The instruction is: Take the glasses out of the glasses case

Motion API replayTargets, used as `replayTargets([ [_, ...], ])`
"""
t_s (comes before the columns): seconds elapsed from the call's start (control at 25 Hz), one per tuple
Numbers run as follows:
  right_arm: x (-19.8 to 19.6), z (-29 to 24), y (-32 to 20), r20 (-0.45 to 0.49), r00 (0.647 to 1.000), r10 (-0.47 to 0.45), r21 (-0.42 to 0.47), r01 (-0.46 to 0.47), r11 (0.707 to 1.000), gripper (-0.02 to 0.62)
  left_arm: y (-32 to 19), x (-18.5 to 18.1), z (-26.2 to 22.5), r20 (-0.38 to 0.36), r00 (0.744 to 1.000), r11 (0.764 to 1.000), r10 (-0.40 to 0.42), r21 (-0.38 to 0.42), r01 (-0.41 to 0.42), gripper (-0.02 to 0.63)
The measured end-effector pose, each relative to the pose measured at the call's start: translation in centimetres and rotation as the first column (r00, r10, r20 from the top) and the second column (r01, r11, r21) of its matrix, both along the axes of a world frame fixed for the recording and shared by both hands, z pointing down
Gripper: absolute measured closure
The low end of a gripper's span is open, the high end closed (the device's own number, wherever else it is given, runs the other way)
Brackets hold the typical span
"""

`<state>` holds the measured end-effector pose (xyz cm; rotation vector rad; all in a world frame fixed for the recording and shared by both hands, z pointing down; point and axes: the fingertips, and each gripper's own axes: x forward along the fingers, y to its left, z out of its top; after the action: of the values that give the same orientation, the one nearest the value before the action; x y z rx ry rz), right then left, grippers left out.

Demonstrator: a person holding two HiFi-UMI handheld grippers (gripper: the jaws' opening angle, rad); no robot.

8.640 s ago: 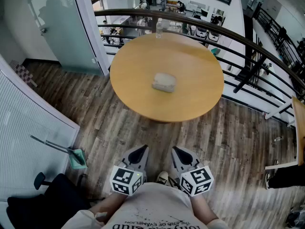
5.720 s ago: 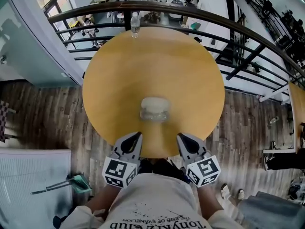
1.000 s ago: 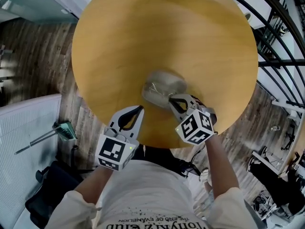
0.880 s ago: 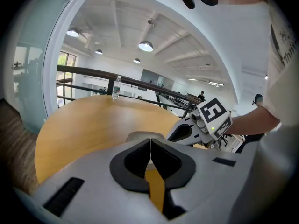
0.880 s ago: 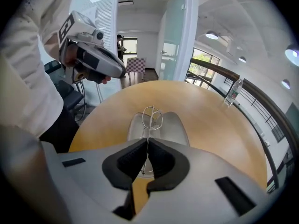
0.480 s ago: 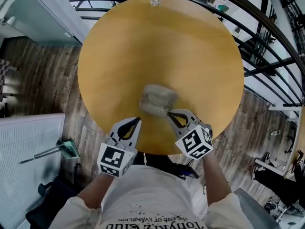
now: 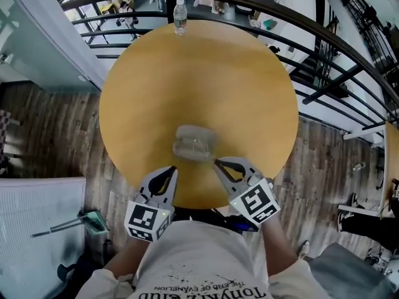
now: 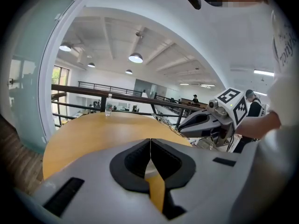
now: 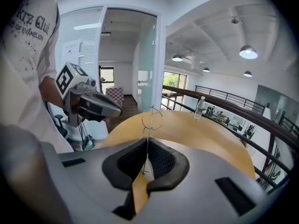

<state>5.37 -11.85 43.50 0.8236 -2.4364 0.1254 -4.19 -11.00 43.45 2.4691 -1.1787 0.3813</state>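
Round yellow wooden table (image 7: 199, 73); translucent grey glasses case (image 7: 194, 143) lies near its front edge. Left gripper (image 8: 150, 141) clenched on nothing, beside the table edge. Right gripper (image 9: 147, 143), just beside the case, pinches thin wire-framed glasses (image 9: 150, 118), which stand up from its jaws.

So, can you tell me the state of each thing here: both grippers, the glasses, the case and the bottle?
Left gripper: shut, empty.
Right gripper: shut on the glasses.
Glasses: pinched by a thin part, standing up out of the jaws.
Case: lying on the table; I cannot tell if it is open or closed.
Bottle: upright at the table's far edge.
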Motion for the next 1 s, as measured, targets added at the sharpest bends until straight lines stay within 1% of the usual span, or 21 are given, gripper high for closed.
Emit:
replayTargets([
  [0.12, 0.6, -2.7, 1.3, 0.073, 0.996, 0.053, 0.009, -0.053, 0.999, 0.563, 0.9, 0.9, -1.3, -0.002, 1.0, 0.999, 0.021, 0.027, -0.021, 0.581],
  [0.24, 1.5, -5.2, 1.6, 0.163, 0.981, 0.105, 0.009, -0.108, 0.994, 0.562, 0.8, 2.2, -3.0, -0.007, 0.999, 0.998, 0.042, 0.049, -0.041, 0.581],
  [0.4, 2.5, -6.8, 3.3, 0.248, 0.959, 0.137, -0.02, -0.136, 0.99, 0.563, 1.9, 3.6, -4.7, -0.02, 0.998, 0.997, 0.052, 0.056, -0.05, 0.581],
  [0.52, 2.4, -7.4, 4.5, 0.282, 0.948, 0.148, -0.023, -0.147, 0.989, 0.563, 2.5, 3.9, -5.6, -0.034, 0.998, 0.997, 0.053, 0.063, -0.051, 0.581],
  [0.68, 1.5, -8.2, 5.9, 0.341, 0.93, 0.138, -0.036, -0.134, 0.99, 0.563, 3.1, 3.9, -6.2, -0.02, 0.998, 0.996, 0.051, 0.074, -0.05, 0.581],
  [0.84, 1.2, -8.5, 6.4, 0.346, 0.927, 0.143, -0.028, -0.142, 0.99, 0.563, 3.1, 4.0, -6.5, -0.022, 0.998, 0.996, 0.051, 0.08, -0.049, 0.581],
  [1.0, 1.7, -8.8, 6.6, 0.369, 0.914, 0.171, -0.029, -0.172, 0.985, 0.563, 3.3, 4.0, -6.7, -0.028, 0.998, 0.995, 0.05, 0.085, -0.048, 0.581],
])
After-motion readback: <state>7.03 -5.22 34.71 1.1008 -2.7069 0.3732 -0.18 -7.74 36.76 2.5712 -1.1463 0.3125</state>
